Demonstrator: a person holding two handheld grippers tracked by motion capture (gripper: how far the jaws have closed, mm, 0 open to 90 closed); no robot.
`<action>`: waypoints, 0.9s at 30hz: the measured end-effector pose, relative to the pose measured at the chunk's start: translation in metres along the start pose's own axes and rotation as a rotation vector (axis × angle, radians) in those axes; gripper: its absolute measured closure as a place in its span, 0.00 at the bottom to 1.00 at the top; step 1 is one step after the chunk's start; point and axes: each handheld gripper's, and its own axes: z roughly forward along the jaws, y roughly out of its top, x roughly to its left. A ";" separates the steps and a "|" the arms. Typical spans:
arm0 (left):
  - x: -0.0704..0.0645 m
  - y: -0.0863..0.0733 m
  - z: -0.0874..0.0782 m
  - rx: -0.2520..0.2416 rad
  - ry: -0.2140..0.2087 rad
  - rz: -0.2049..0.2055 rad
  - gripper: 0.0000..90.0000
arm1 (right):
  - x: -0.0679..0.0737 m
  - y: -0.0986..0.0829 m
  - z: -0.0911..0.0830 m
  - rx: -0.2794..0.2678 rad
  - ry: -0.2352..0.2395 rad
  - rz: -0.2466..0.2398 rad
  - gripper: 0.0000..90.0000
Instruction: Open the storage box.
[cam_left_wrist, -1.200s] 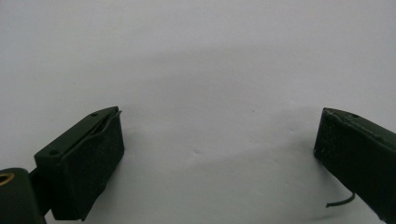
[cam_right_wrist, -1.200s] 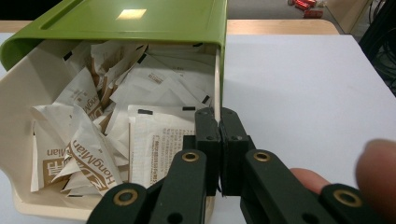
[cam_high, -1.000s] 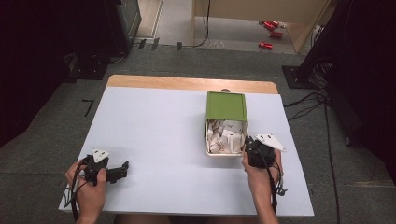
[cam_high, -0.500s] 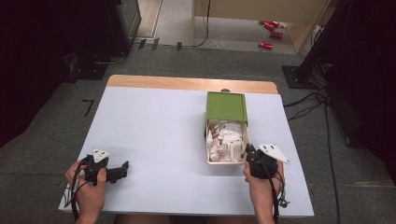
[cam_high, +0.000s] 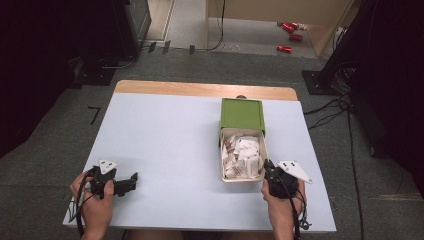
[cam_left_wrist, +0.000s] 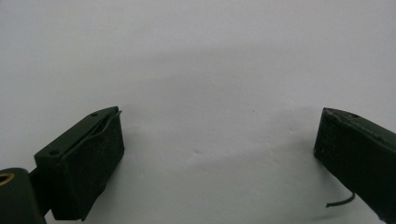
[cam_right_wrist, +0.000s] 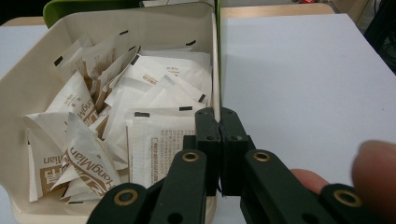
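A green box sleeve lies at the table's right of centre. A cream drawer stands pulled out of it toward me. Inside it are several white paper sachets printed in brown. My right gripper is shut on the drawer's right wall near its front corner, and it appears at that corner in the high view. My left gripper rests near the front left of the table. Its jaws are wide open over bare white surface, with nothing between them.
The white table has a wooden strip along its far edge. Cables and red objects lie on the floor beyond it. Dark equipment stands at both sides of the room.
My right gripper has drawn back toward me, and the drawer has slid farther out of the green sleeve. The left gripper has stayed put.
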 end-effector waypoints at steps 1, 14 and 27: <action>0.000 0.000 0.000 0.000 0.000 0.000 0.02 | 0.000 0.000 0.000 0.003 0.004 0.000 0.98; 0.000 0.000 0.000 -0.001 0.001 0.000 0.02 | 0.007 0.019 -0.016 -0.076 0.071 -0.019 0.71; 0.000 0.000 0.000 -0.002 0.001 0.000 0.02 | 0.023 0.025 -0.020 -0.081 0.136 -0.075 0.60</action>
